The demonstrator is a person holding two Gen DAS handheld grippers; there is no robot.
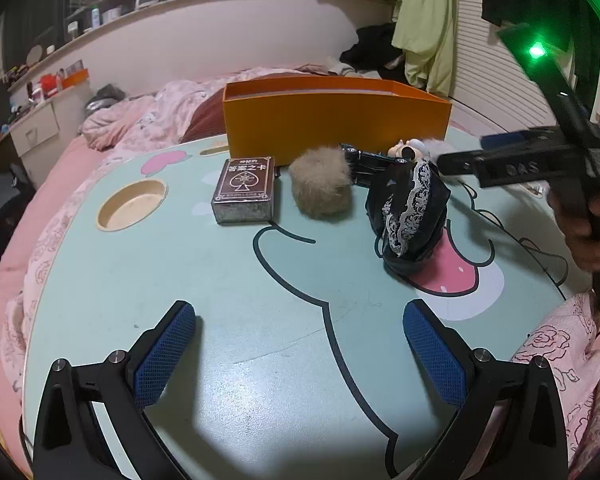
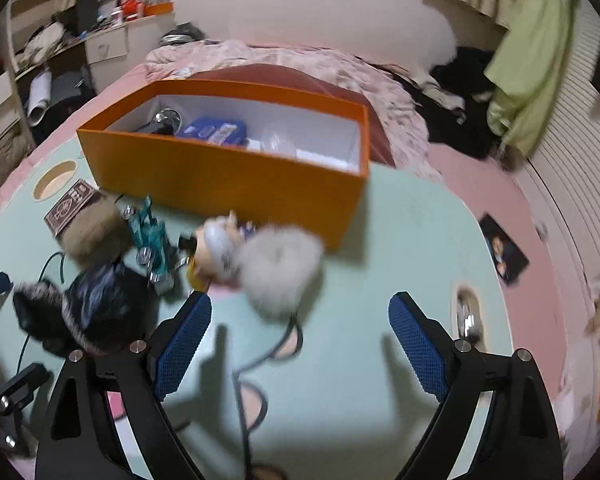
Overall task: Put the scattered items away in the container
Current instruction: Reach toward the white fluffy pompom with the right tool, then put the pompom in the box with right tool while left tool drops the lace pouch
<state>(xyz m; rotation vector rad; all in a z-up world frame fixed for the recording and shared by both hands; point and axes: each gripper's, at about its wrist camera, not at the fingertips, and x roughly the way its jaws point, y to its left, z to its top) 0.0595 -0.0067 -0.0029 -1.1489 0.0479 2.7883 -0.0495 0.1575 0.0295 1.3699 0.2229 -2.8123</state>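
Note:
An orange box (image 1: 336,124) (image 2: 228,184) stands at the far side of the mint table (image 1: 260,312); it holds several items. In front of it lie a brown card box (image 1: 245,190) (image 2: 70,206), a tan fur ball (image 1: 321,182) (image 2: 96,234), a teal toy car (image 2: 152,244), a small doll (image 2: 216,244), a grey fur ball (image 2: 278,270) and a black lace cloth (image 1: 414,210) (image 2: 100,308). My left gripper (image 1: 300,344) is open and empty over the near table. My right gripper (image 2: 300,340) is open and empty, just short of the grey fur ball; it also shows in the left wrist view (image 1: 500,164).
A round cup recess (image 1: 132,204) sits at the table's left. The table rests on a bed with pink bedding (image 1: 148,120). A photo card (image 2: 504,254) lies on the bedding at right. Cluttered shelves (image 2: 60,40) stand at the far left.

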